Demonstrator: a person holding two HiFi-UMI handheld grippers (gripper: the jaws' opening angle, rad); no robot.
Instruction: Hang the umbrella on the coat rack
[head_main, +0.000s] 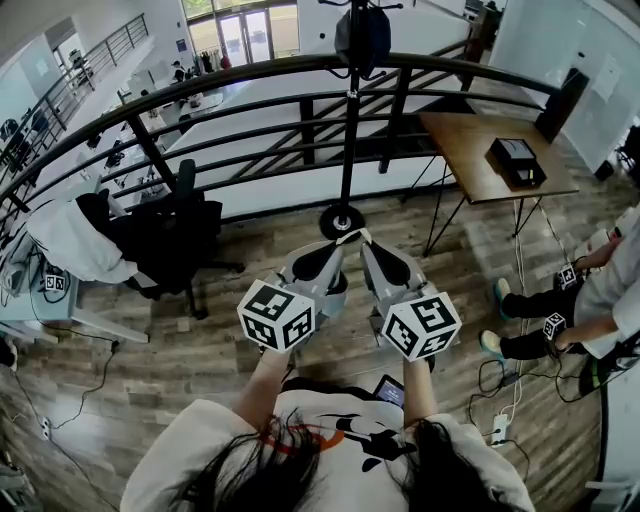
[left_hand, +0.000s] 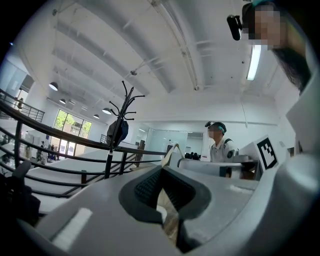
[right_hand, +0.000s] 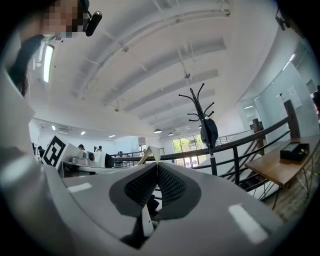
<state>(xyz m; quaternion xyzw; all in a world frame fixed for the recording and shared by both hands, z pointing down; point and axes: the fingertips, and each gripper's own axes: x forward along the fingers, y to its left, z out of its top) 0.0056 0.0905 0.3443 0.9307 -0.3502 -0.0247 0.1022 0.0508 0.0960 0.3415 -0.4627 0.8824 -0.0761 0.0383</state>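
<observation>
The black coat rack (head_main: 347, 130) stands by the railing, its round base (head_main: 341, 221) on the wood floor. A dark folded umbrella (head_main: 362, 38) hangs from its top hooks; it also shows as the umbrella (left_hand: 118, 131) and the umbrella (right_hand: 208, 132) in both gripper views. My left gripper (head_main: 343, 241) and right gripper (head_main: 366, 242) are held side by side, tips close together, pointing at the rack's base, well short of the umbrella. Both are shut with nothing between the jaws. The left gripper (left_hand: 171, 151) and the right gripper (right_hand: 153, 156) tilt upward.
A curved black railing (head_main: 240, 110) runs behind the rack. A wooden table (head_main: 470, 150) carrying a black box (head_main: 516, 160) stands at right. An office chair (head_main: 165, 240) draped with clothes is at left. A person (head_main: 590, 300) crouches at far right, with cables (head_main: 500, 380) on the floor.
</observation>
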